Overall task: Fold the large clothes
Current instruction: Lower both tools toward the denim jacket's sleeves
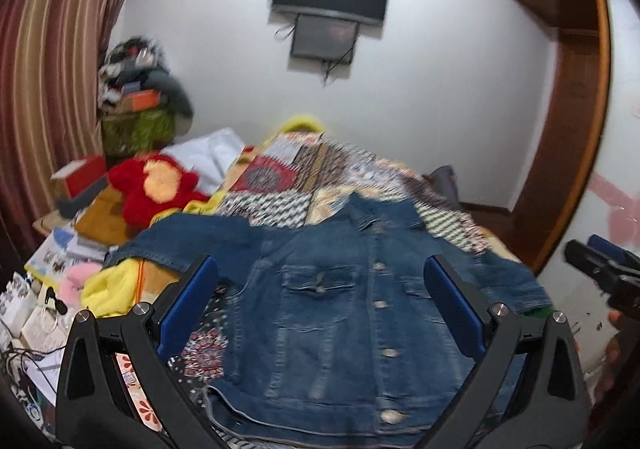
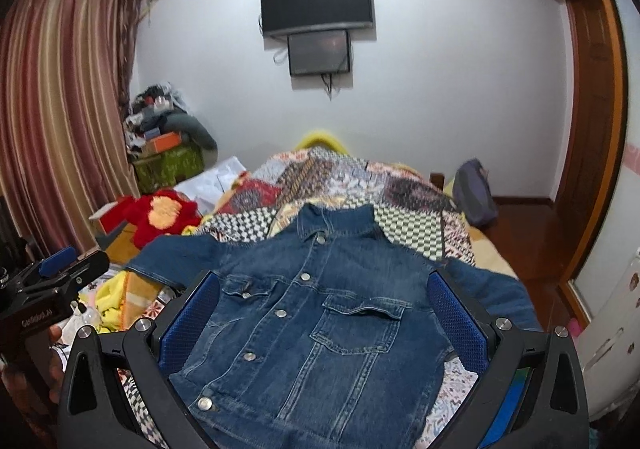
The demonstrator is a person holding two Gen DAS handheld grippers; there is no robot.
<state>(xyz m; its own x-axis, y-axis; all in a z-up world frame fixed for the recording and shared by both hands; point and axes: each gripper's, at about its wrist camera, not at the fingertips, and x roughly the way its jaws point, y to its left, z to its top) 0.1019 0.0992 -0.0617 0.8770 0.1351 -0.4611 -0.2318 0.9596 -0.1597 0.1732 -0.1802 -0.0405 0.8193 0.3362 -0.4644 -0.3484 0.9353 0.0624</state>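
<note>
A blue denim jacket (image 1: 332, 305) lies front up and buttoned on the patchwork bed, collar away from me and both sleeves spread sideways. My left gripper (image 1: 320, 265) hovers open above its lower half, with nothing between the blue pads. In the right wrist view the same jacket (image 2: 320, 313) fills the foreground. My right gripper (image 2: 324, 281) is open above it, also holding nothing. The right gripper (image 1: 600, 269) shows at the right edge of the left wrist view. The left gripper (image 2: 60, 269) shows at the left edge of the right wrist view.
The bed carries a patchwork quilt (image 2: 352, 185) and a red plush toy (image 2: 160, 213). Yellow cloth, books and boxes (image 1: 60, 281) crowd the left side. A curtain (image 2: 60, 89) hangs at left, a wall television (image 2: 316, 3) faces me, and a wooden door frame (image 2: 592, 129) stands at right.
</note>
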